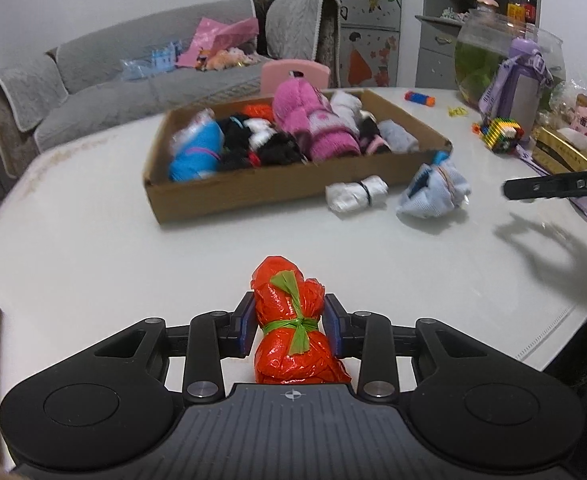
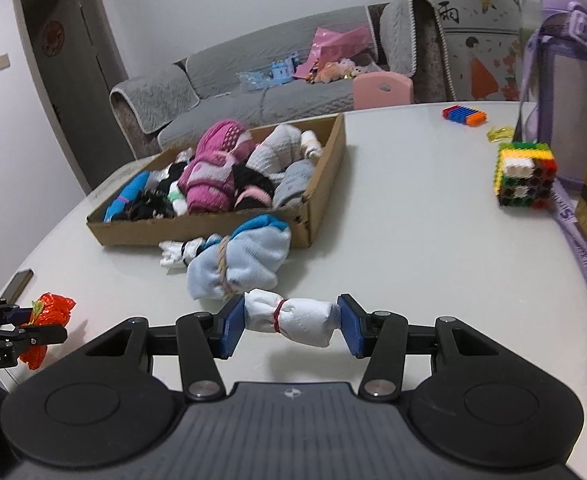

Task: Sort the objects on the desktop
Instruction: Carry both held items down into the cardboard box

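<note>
We see a crinkly orange bundle (image 1: 293,320) tied green, gripped by our left claw (image 1: 291,326); our right claw (image 2: 292,326) clamps a white roll (image 2: 293,320) endwise.

Each scene is viewed from just behind a gripper, angled down across the surface (image 1: 93,240) toward the cardboard box (image 1: 285,194). The box, beyond it the sofa (image 2: 253,80), is shared by both views.

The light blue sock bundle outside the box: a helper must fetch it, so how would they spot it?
Find the cardboard box on the white table. Against its near wall lie two loose bundles. Take the light blue bundle, tied with tan cord; the neighbouring small white roll has a dark band.
</note>
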Demonstrator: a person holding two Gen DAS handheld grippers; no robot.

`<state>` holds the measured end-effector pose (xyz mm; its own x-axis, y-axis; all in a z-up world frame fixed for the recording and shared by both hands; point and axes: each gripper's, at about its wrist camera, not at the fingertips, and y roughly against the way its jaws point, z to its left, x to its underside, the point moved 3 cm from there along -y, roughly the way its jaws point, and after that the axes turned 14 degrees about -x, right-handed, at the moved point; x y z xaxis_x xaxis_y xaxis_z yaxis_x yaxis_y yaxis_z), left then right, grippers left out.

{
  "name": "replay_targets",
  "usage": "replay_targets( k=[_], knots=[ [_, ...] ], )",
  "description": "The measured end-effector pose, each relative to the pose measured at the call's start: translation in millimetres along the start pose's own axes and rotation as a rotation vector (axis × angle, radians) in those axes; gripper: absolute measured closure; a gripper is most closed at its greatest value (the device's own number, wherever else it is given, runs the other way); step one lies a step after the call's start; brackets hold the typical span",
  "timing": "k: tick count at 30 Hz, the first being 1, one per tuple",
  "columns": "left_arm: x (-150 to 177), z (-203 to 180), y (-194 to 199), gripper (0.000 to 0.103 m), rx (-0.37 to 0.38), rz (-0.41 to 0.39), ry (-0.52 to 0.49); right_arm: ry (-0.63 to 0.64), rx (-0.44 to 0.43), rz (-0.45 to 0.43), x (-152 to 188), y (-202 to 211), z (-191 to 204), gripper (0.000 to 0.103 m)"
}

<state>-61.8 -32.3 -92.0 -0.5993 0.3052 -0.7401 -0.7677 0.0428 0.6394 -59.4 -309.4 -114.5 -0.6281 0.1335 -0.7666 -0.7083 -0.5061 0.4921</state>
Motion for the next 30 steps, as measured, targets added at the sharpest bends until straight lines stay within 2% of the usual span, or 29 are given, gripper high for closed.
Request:
replay_targets(
  k=[7, 14, 18, 24, 30],
  knots=[
    [-48, 32, 7, 0.062, -0.038, -0.061, -0.004, -0.043, -0.017, -0.08, -41, 29, -16, 0.057],
    [-115, 53, 2, 0.062, -0.046, -0.116, -0.014, 0.006, -0.069, -0.143, -106, 27, -1, 0.057],
    [-152, 56, -16, 0.062, -0.03, -0.116, -0.015, 0.029, -0.101, -0.149, -137, 11, 5, 0.057],
    [-202, 57, -61, 0.062, -0.001, -0.087, 0.001, 0.022, -0.133, -0.098, -167, -37, 2, 0.056],
    [-224, 52, -117, 0.062, 0.031, -0.025, 0.023, -0.003, -0.152, -0.026, -182, -87, -10, 0.056]
  ],
)
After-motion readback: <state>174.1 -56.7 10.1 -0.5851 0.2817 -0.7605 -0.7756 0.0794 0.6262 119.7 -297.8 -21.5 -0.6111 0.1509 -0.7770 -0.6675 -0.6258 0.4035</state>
